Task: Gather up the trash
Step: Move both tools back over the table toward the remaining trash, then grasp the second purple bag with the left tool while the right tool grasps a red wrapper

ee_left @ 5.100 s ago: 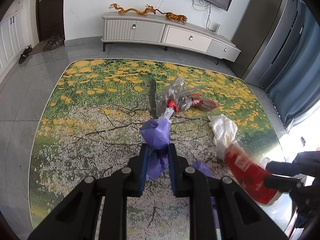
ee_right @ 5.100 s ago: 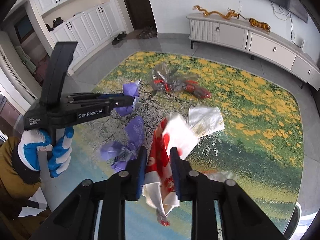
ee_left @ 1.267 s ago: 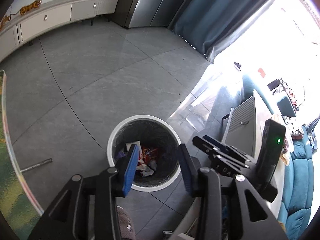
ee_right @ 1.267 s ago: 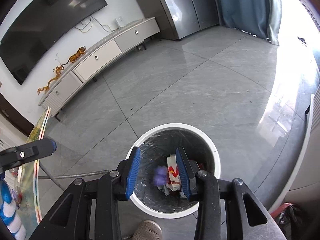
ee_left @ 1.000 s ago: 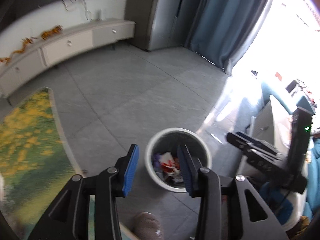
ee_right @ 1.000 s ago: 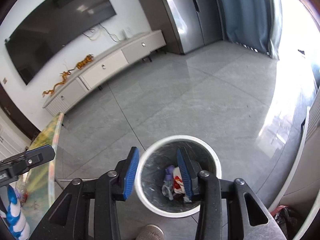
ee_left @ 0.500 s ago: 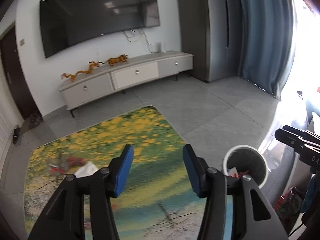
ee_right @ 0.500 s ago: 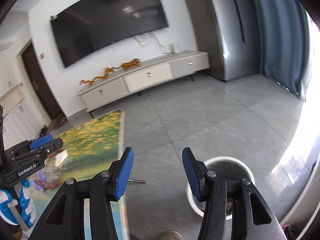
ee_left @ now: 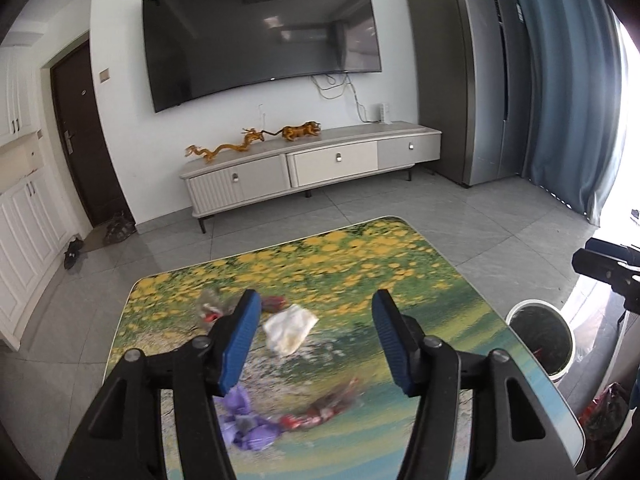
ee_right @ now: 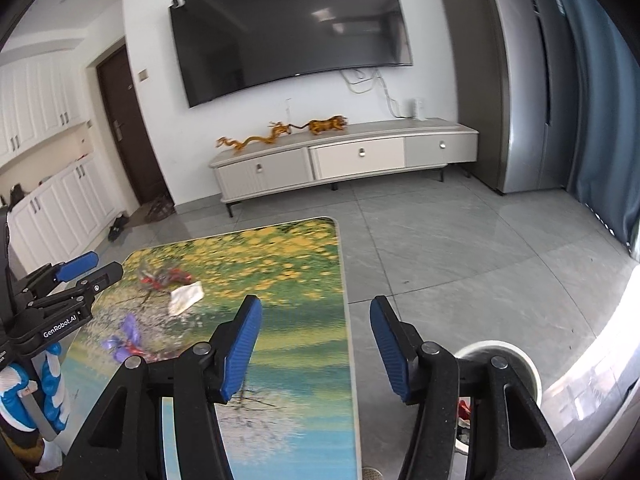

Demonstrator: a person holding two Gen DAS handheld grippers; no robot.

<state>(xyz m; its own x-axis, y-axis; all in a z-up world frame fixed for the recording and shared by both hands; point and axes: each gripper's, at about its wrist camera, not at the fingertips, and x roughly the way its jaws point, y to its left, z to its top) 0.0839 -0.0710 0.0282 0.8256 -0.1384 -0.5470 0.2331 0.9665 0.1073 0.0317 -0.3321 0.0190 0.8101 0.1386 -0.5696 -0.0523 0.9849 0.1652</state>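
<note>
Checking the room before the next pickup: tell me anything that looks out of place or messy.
Litter lies on the flower-print table: a crumpled white tissue, a purple wrapper beside red scraps, and a clear-and-red bag farther back. The white bin stands upright off the table's right edge. Both tools are empty.

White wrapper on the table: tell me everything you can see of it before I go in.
The white wrapper is a crumpled, roughly four-cornered sheet, white with a yellowish tinge, thin like paper or film. It lies flat on the flower-printed table, apart from the other litter, with a red-and-clear wrapper just beyond it. Nothing grips it; in the left wrist view it shows between the empty, opening left gripper.
</note>
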